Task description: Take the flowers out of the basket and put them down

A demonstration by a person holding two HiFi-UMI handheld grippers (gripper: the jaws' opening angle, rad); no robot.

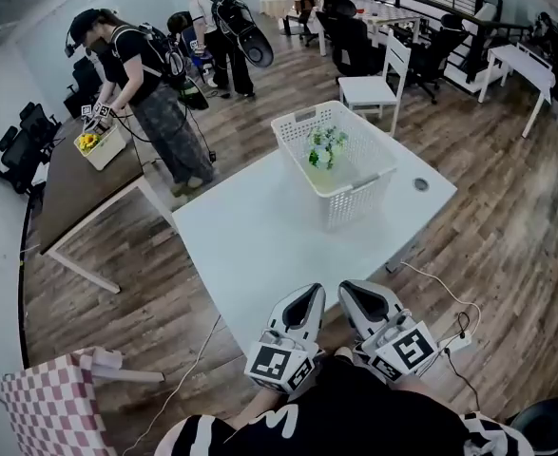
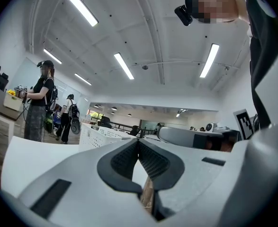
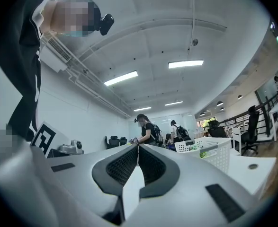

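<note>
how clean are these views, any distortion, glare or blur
Head view: fisheye bends the white rectangular table edges, white plastic lattice basket sharp. Left gripper view: bright ceiling strip lights, dark round vignette. Right gripper view: same vignette, background crisp.

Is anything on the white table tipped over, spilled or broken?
Nothing stands out. The white plastic lattice basket stands upright near the far corner of the white table, with the green and white flowers inside it, and no flower lies outside.

Head view looks steeply down; both gripper views look level, sharing the basket (image 1: 359, 198).
</note>
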